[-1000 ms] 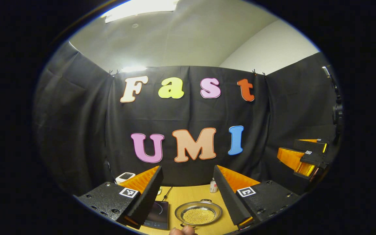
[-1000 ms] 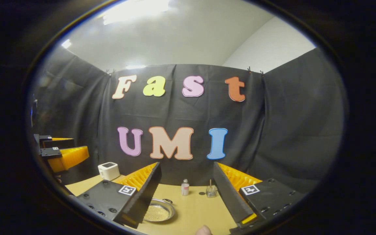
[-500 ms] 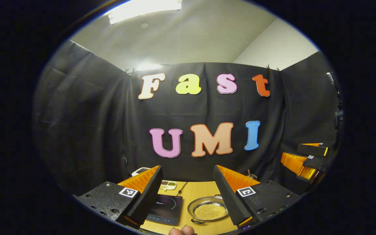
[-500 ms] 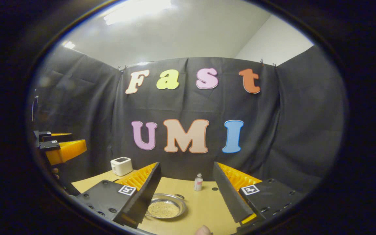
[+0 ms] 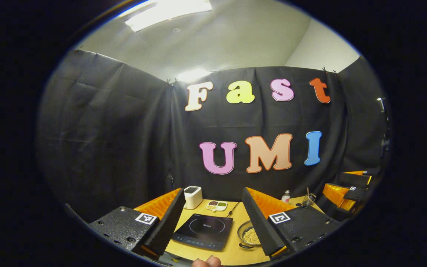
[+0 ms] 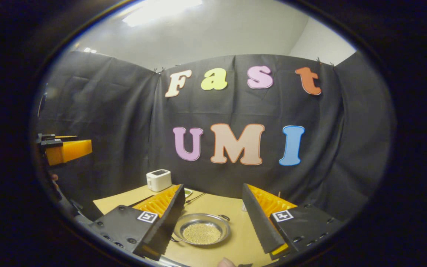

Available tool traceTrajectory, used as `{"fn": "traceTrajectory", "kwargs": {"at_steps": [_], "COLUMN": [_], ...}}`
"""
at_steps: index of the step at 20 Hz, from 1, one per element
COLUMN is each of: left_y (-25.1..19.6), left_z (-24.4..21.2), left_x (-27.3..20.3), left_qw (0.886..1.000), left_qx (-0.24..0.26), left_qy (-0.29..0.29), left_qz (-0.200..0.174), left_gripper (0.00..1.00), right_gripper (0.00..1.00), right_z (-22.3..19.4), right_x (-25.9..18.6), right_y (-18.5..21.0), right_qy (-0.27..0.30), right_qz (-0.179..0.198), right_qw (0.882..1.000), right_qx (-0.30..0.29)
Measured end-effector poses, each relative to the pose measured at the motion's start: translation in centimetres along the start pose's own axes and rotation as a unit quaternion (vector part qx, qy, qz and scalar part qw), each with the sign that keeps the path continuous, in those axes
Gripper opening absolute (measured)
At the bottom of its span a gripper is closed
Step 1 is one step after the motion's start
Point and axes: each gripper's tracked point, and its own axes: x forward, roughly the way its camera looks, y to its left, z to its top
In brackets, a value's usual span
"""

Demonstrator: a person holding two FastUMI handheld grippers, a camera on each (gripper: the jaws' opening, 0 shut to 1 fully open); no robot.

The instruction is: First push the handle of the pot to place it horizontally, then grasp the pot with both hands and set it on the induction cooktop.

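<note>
Directly ahead of the right hand-held gripper, low between its two spread fingers, sits the pot: a shallow metal pan holding small yellowish beads. One loop handle shows at its far rim, another at the near-left rim beside the left finger. Nothing grips it; both fingers stand wide apart, clear of the pot.

From the left hand-held gripper, the pot lies ahead and to the right, half hidden behind that gripper's right finger. Left of the pot, between the fingers, the induction cooktop lies flat on the table, a cord running from its far edge. This gripper is also released, fingers wide, holding nothing.

Farther off: a small white appliance by the booth wall, a small dish with compartments beside it, and a little bottle plus a glass with a stick to the right. At the far right edge the other gripper is seen. A fingertip peeks in at the bottom edge.
</note>
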Motion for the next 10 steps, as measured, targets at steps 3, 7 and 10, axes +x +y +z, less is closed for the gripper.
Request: {"fn": "traceTrajectory", "kwargs": {"at_steps": [3, 7, 10], "left_y": [1.5, 3.4, 4.3], "left_z": [-0.5, -1.0, -1.5], "left_x": [0.8, 4.2, 8.0], "left_qw": [1.0, 1.0, 0.998], "left_qx": [-0.001, -0.005, 0.006], "left_qy": [-0.002, -0.013, -0.023], "left_qz": [0.006, -0.014, -0.059], "left_gripper": [0.92, 0.94, 0.94], "right_gripper": [0.84, 0.56, 0.29], "right_z": [-0.9, -2.7, -5.1], "right_x": [1.1, 3.3, 5.9], "right_y": [1.8, 3.2, 5.4], "right_qy": [0.01, 0.03, 0.053], "right_qz": [0.011, -0.015, -0.041], "right_qw": [1.0, 0.999, 0.998], "right_qx": [0.005, -0.021, -0.001]}}
